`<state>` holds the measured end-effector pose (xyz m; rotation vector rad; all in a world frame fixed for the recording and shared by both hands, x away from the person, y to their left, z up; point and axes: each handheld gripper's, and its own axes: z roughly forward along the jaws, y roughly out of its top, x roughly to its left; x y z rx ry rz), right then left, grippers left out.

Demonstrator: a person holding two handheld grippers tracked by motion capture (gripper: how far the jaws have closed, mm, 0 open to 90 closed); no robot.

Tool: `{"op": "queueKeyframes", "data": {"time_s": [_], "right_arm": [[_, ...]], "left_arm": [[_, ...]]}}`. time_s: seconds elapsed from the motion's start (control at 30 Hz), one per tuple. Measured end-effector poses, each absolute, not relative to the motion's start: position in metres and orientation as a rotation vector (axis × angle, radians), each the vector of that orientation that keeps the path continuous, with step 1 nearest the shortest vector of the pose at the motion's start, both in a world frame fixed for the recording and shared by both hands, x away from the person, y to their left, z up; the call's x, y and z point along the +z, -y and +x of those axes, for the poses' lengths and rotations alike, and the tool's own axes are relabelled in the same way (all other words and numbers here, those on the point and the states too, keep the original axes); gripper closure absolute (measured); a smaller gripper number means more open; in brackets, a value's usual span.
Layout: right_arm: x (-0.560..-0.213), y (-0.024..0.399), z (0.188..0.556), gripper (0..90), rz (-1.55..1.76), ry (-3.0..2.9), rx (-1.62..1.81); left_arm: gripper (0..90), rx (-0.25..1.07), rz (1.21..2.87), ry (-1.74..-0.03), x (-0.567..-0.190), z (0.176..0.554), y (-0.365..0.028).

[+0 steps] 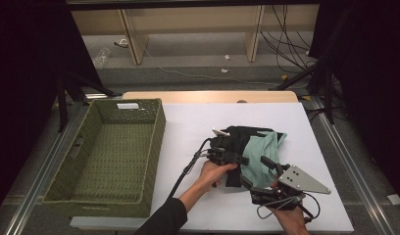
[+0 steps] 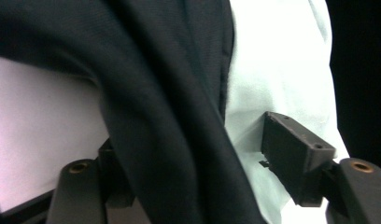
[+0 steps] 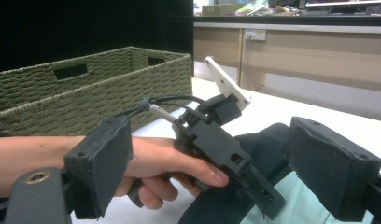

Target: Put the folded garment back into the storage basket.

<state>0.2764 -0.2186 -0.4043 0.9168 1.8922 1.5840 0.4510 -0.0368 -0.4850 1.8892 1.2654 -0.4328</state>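
A crumpled garment lies on the white table, part black cloth (image 1: pixel 242 134) and part pale teal cloth (image 1: pixel 265 147). My left gripper (image 1: pixel 235 147) sits at the garment's left edge. In the left gripper view a fold of black cloth (image 2: pixel 170 116) runs between the jaws of the left gripper (image 2: pixel 202 168), over the teal cloth (image 2: pixel 277 60). The right pad (image 2: pixel 296 158) stands apart from the fold, so the jaws are open. My right gripper (image 1: pixel 258 171) is at the garment's near edge and stands wide open (image 3: pixel 216 163), looking at the left gripper (image 3: pixel 216 140) and its hand (image 3: pixel 156 163).
A green woven basket (image 1: pixel 156 142) with nothing in it stands on the left of the table (image 1: pixel 198 122), its wall (image 3: pixel 86 88) behind the left hand. Bare white tabletop lies between basket and garment. Wooden shelving and cables are on the floor beyond the far edge.
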Motion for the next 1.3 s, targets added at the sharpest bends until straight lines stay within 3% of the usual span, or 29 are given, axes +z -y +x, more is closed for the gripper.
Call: {"op": "queueKeyframes", "data": {"time_s": [0.23, 0.63, 1.3], "right_arm": [[-0.404, 0.218, 0.277, 15.8, 0.916, -1.899, 1.579], [-0.404, 0.218, 0.277, 16.0, 0.921, -1.902, 1.574], [-0.404, 0.219, 0.277, 16.2, 0.921, -1.900, 1.572]], "left_arm": [[39.8, -0.403, 1.907, -1.254, -0.486, 0.451, 0.036], [64.2, -0.342, 1.906, -1.235, -0.485, 0.451, 0.034], [67.9, -0.217, 1.841, -1.166, -0.448, 0.437, 0.026]]}}
